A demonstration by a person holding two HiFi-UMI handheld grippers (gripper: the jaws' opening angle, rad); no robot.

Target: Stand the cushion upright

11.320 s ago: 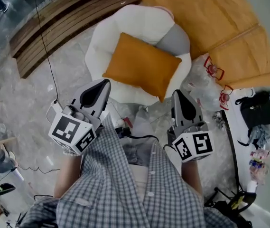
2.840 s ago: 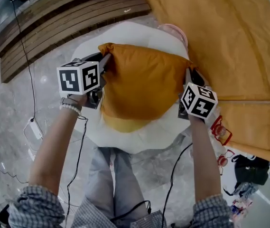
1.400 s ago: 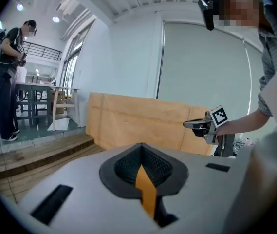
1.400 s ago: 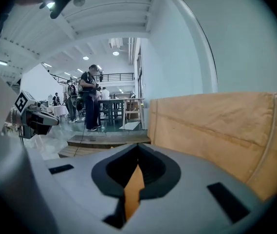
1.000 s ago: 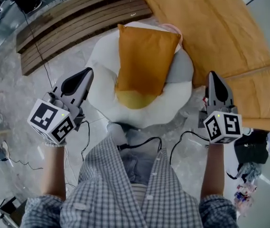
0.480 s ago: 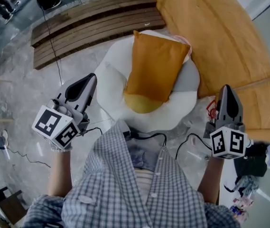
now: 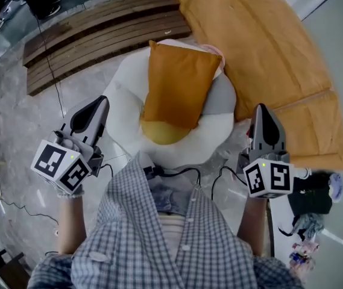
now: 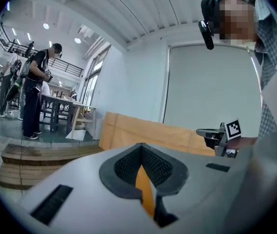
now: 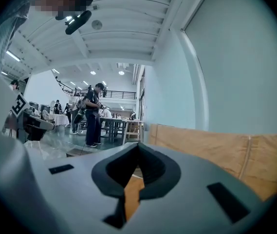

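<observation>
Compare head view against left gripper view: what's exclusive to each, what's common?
Head view only: the cushion propped upright on the white chair, with the left gripper and right gripper both clear of it. Left gripper view only: people by tables and ceiling lights. Both: the two grippers, the wooden steps and the tan panel.

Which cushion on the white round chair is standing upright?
The orange rectangular cushion, propped on end against the back of the white chair; the grey cushion beside it lies low, mostly hidden.
</observation>
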